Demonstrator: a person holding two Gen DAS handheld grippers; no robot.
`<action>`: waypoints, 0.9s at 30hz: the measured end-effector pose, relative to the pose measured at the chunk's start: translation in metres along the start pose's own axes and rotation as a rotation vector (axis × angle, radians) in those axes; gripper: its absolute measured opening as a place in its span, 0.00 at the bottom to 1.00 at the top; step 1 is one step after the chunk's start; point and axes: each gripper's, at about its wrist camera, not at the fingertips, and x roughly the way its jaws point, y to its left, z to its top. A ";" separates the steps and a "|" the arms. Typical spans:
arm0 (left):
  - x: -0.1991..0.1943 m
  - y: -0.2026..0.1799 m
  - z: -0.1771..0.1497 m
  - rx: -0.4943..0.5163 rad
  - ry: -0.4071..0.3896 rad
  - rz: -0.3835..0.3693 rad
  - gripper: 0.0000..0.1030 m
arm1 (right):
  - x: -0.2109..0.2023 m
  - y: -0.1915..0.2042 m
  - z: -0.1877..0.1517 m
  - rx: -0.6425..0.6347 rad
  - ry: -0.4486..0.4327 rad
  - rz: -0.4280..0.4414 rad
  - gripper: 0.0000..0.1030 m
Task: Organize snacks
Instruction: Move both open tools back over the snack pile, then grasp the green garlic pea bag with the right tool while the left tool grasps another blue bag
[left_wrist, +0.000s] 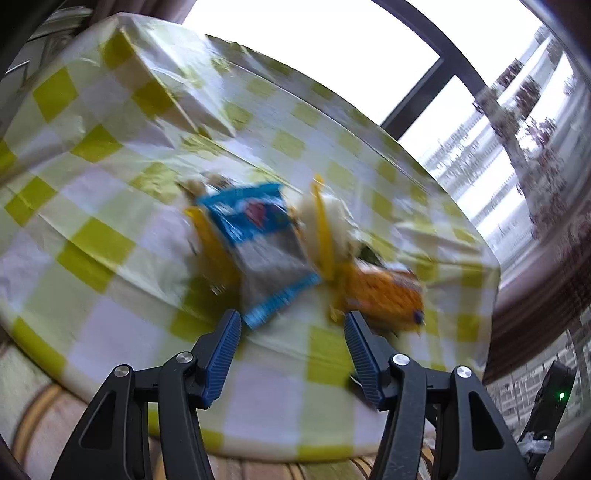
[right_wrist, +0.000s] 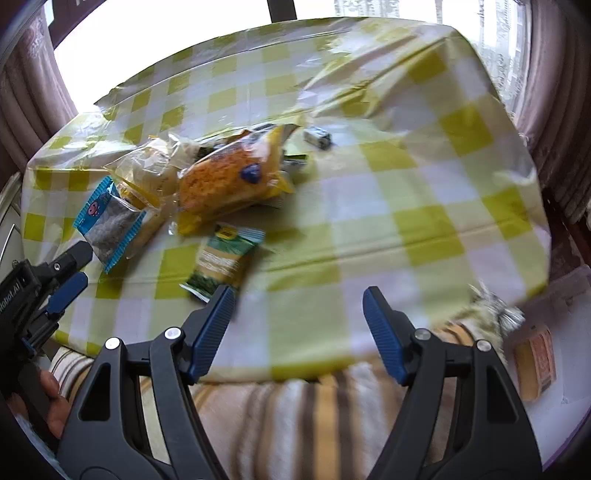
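Snack packs lie in a heap mid-table. A blue-edged packet (left_wrist: 258, 243) (right_wrist: 107, 221) lies nearest my left gripper (left_wrist: 291, 325), which is open and empty just short of it; that gripper also shows in the right wrist view (right_wrist: 74, 269). An orange snack bag (left_wrist: 384, 295) (right_wrist: 229, 181) lies beside it, with a clear bag of pale snacks (right_wrist: 151, 170) behind. A green packet (right_wrist: 221, 262) lies just ahead of my right gripper (right_wrist: 299, 306), which is open and empty near the table's front edge.
The table wears a yellow-green and white checked cloth (right_wrist: 424, 192) with wrinkles. A small grey packet (right_wrist: 317, 137) lies further back. A striped cushion (right_wrist: 295, 417) sits below the table edge. A yellow box (right_wrist: 533, 363) lies low at the right. Windows and curtains surround the table.
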 end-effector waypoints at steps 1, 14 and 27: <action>0.002 0.004 0.004 -0.007 0.001 0.003 0.58 | 0.004 0.005 0.002 -0.003 0.004 0.004 0.73; 0.030 0.019 0.028 -0.050 0.020 -0.038 0.57 | 0.039 0.042 0.014 -0.041 0.029 0.005 0.73; 0.053 0.014 0.031 0.019 0.013 0.013 0.37 | 0.058 0.055 0.012 -0.093 0.027 -0.040 0.76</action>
